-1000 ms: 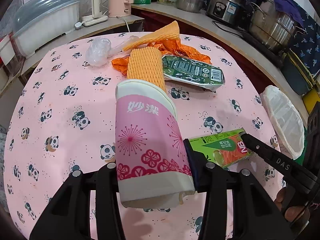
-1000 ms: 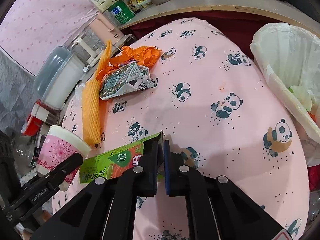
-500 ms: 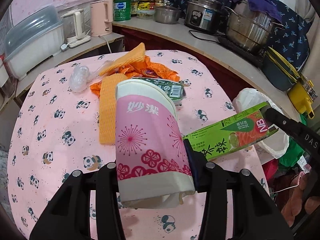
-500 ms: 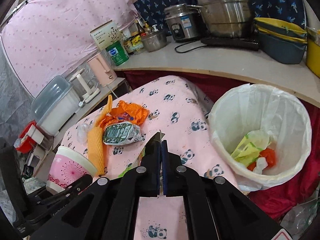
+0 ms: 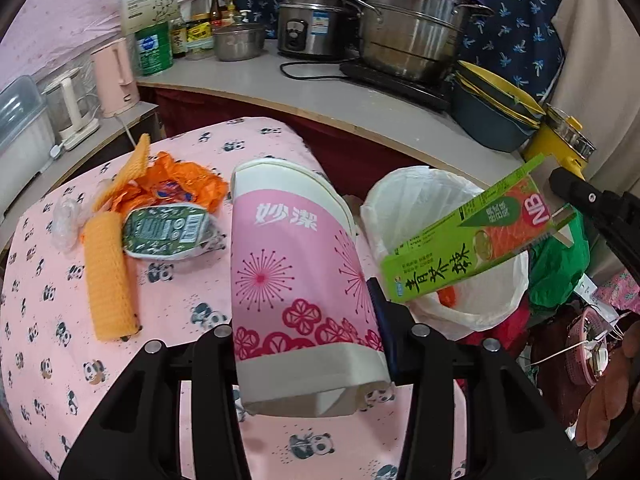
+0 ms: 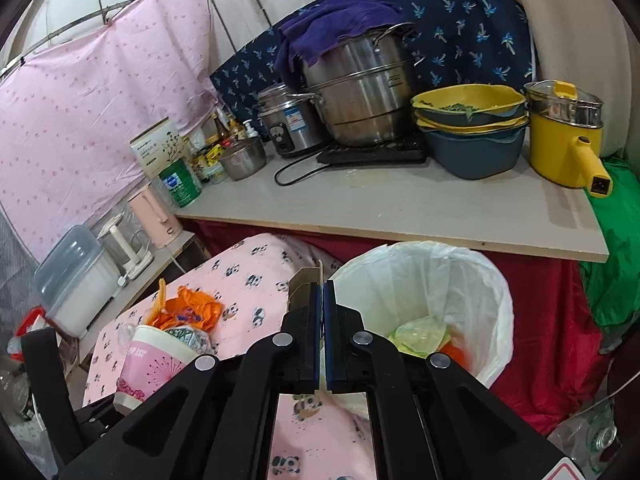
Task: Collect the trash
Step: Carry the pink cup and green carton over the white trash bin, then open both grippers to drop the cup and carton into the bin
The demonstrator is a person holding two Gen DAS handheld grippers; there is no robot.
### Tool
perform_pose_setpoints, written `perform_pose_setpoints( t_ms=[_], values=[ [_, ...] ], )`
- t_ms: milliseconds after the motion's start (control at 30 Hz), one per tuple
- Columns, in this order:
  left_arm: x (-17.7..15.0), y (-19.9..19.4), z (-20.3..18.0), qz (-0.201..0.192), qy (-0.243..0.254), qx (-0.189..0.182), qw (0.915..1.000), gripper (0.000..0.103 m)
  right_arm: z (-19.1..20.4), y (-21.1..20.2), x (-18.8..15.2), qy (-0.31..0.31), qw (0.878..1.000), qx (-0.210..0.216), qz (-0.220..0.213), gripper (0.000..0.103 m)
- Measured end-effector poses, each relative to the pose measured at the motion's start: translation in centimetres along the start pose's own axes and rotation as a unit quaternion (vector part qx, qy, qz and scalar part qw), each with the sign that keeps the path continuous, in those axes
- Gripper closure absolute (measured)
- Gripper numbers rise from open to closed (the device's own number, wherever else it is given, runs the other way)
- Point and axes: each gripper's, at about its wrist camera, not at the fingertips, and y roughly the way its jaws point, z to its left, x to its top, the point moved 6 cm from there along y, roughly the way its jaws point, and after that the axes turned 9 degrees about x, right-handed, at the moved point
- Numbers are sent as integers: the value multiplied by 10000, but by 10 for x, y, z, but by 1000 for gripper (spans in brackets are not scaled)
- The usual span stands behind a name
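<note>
Left wrist view, left gripper (image 5: 308, 336) fingers clamped on the pink paper cup (image 5: 298, 280) between them, right gripper (image 6: 322, 320) fingers pressed together on the green carton (image 5: 476, 240), held over the white-lined trash bin (image 6: 480, 280) just beyond the fingertips, wrappers (image 5: 168, 228) left of the cup

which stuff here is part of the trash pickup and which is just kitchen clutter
Job: pink paper cup in the left gripper; green carton in the right gripper; lined bin; orange wrapper; green pouch; foam netting.

Clutter: steamer pot; rice cooker; yellow pot; pink kettle.
</note>
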Motion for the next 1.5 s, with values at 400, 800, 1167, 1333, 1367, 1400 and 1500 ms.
perform_pose_setpoints(
  t_ms=[400, 800, 1167, 1333, 1367, 1400, 1500],
  values=[
    [34, 34, -97, 87, 683, -570, 9960, 60, -68, -12, 41, 170, 9981, -476, -347, 101],
    [42, 59, -144, 79, 1060, -547, 9928, 39, -101, -4, 36, 370, 9970, -635, -260, 101],
    [46, 54, -127, -11, 922, -350, 9951, 23, -92, 7, 39, 338, 9978, -517, -227, 98],
    [47, 50, -115, -55, 807, -243, 9964, 17, -85, 8, 41, 336, 9980, -479, -248, 90],
    [48, 50, -112, -51, 795, -224, 9966, 16, -83, 7, 42, 322, 9980, -487, -262, 86],
    [48, 49, -109, -46, 769, -197, 9968, 16, -81, 6, 42, 302, 9980, -483, -273, 82],
    [48, 46, -101, -68, 691, -141, 9975, 15, -71, 2, 43, 252, 9982, -453, -304, 73]
  ],
)
